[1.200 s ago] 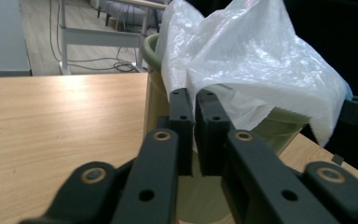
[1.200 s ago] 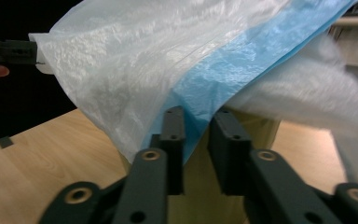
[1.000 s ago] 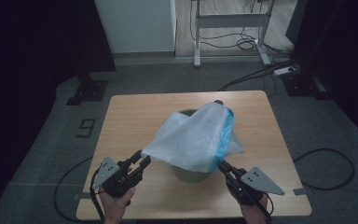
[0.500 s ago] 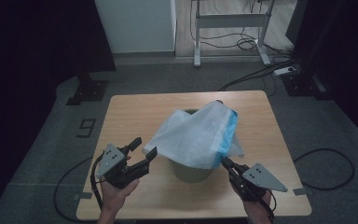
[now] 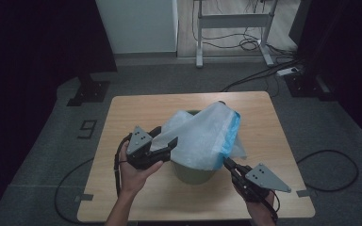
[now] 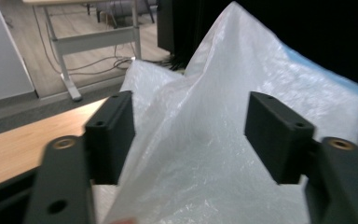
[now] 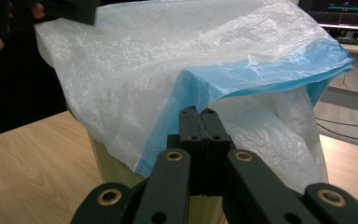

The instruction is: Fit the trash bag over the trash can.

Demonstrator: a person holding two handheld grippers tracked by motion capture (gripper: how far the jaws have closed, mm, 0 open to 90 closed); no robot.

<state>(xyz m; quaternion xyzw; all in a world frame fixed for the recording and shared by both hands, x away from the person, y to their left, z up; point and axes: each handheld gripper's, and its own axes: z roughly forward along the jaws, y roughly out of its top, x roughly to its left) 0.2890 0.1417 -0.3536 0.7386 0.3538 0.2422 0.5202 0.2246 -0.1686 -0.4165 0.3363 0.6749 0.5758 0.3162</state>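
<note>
On the table [image 5: 136,113], green bin [image 5: 193,172], white bag [image 5: 207,136] draped inside

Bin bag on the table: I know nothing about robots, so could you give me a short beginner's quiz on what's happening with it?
1. True or false: the right tool is shut on the bin bag.
2. What colour is the bag's hem? A blue, B red, C yellow.
3. Fill in: the bag drapes over a green ____ standing on the wooden table.

Key: 1 true, its jaws pinch the hem. 2 A. 3 bin.
</note>
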